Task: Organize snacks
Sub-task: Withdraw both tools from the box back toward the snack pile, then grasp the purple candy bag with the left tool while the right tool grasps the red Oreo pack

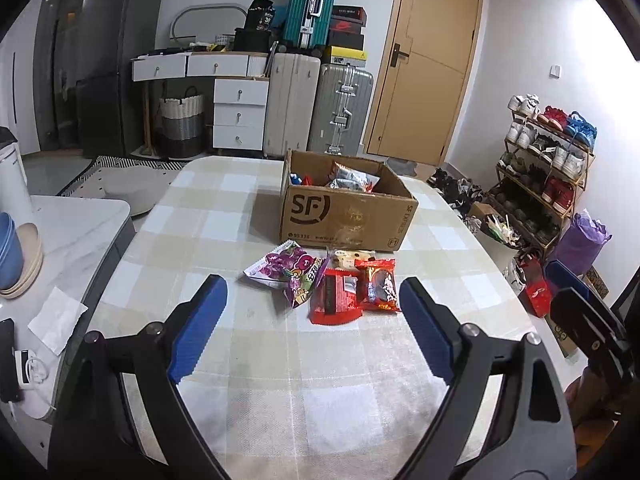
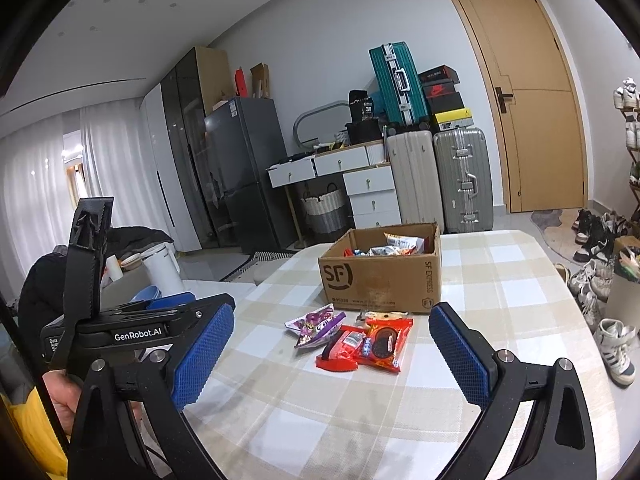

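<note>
A cardboard SF box [image 1: 348,216] stands on the checked table [image 1: 224,208] with several snack packs inside. In front of it lie a purple snack bag [image 1: 286,274], a red pack [image 1: 336,296], a red cookie pack [image 1: 378,284] and a pale cookie pack [image 1: 352,257]. My left gripper [image 1: 314,300] is open and empty, short of the packs. In the right wrist view the box [image 2: 380,276], purple bag [image 2: 316,324], red pack [image 2: 340,350] and cookie pack [image 2: 384,340] show ahead. My right gripper [image 2: 332,330] is open and empty. The left gripper's body [image 2: 132,332] shows at its left.
A side counter [image 1: 80,232] at the left holds stacked bowls [image 1: 16,256], a white tissue [image 1: 56,318] and a phone. A shoe rack [image 1: 548,168] and bags stand at the right. Suitcases [image 1: 320,108], drawers and a door stand behind the table.
</note>
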`<state>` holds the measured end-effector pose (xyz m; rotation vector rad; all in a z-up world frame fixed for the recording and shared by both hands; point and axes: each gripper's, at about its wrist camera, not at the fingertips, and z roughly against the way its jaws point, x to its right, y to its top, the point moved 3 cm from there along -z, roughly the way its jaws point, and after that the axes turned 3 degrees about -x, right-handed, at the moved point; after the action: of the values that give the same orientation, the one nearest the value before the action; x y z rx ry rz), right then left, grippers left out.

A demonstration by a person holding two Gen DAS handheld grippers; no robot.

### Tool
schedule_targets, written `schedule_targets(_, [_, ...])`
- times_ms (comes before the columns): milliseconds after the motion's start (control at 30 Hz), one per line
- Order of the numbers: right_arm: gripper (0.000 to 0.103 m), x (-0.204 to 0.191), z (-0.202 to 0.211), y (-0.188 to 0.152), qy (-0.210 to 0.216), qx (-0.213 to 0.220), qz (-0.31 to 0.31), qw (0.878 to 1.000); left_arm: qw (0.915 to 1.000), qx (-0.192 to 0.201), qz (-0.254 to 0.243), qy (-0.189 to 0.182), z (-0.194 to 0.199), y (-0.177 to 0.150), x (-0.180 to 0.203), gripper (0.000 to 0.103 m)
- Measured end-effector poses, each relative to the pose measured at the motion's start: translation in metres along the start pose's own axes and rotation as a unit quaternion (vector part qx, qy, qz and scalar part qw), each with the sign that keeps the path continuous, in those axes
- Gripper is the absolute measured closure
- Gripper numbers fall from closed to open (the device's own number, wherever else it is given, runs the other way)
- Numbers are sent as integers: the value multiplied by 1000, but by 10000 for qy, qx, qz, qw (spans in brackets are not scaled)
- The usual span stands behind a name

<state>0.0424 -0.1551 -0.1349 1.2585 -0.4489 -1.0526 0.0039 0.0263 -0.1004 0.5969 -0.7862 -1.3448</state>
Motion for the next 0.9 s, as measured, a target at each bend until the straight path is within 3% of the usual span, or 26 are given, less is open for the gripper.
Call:
schedule_targets(533, [3, 18, -46, -16, 11, -451, -178, 9988, 9993, -359, 100, 58, -59, -6, -12, 16])
schedule_targets(900, [3, 43, -110, -30, -289, -1120, -285, 9929, 9954, -935, 143, 162, -145, -6, -28, 16])
